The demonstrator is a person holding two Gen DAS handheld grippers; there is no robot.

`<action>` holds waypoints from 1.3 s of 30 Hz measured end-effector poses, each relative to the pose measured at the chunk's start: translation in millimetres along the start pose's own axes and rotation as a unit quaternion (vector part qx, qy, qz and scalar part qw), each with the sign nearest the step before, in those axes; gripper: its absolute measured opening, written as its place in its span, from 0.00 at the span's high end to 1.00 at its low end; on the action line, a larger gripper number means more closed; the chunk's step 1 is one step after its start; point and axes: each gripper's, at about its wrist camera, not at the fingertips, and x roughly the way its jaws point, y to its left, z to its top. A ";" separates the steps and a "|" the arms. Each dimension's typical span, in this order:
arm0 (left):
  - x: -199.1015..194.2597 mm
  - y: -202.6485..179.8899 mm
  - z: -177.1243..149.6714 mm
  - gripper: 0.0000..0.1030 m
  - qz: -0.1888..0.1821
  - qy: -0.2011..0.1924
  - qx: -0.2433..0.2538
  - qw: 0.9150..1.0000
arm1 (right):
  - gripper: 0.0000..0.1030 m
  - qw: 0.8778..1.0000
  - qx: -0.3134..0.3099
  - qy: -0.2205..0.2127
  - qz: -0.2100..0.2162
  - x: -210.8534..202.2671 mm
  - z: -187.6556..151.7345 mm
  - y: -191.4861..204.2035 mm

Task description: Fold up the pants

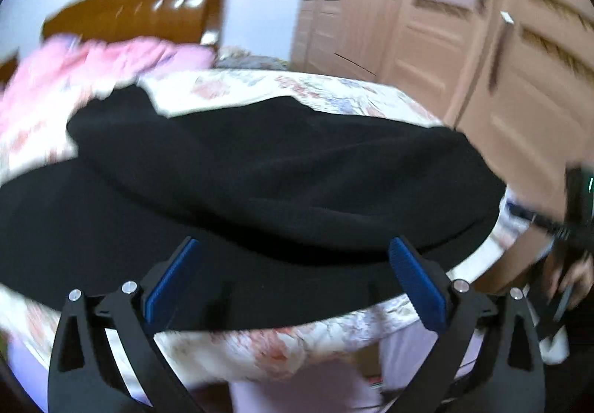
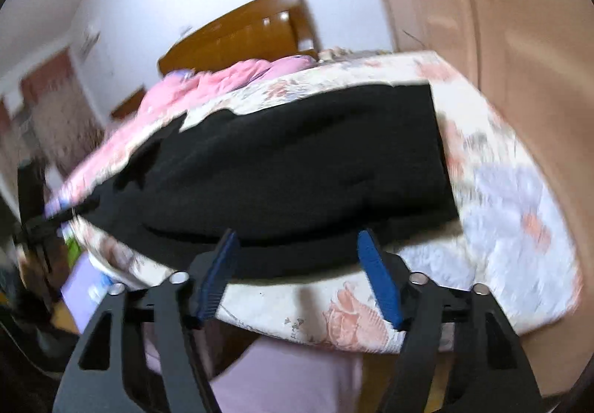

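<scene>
Black pants (image 1: 260, 183) lie folded across the bed (image 1: 297, 338). Left tool (image 1: 293, 287) and right tool (image 2: 300, 275) hang apart, empty, at six o'clock; likely next, regripping an edge.

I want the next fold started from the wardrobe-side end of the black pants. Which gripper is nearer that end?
Right. The right gripper hovers open near that straight end of the black pants. The left gripper, also open, sits further along them towards the pink bedding.

No text, label, brand, number or sign could be read anywhere; both views were too blurred.
</scene>
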 end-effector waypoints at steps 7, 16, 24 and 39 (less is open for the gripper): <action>6.2 29.0 -3.6 0.02 0.006 0.016 -0.079 0.997 | 0.43 0.998 0.063 0.010 0.010 22.2 12.5 -13.4; 23.1 51.2 24.2 0.02 -0.013 0.041 -0.152 0.987 | 0.78 0.994 0.111 0.000 0.006 24.1 9.2 -30.8; 73.0 64.3 57.6 0.68 0.110 0.103 -0.161 0.975 | 0.79 0.995 0.098 0.004 -0.003 21.8 10.9 -24.3; 2.3 52.2 -23.4 0.89 0.080 0.034 -0.122 0.989 | 0.94 0.995 0.099 0.007 -0.012 7.6 -7.3 -33.5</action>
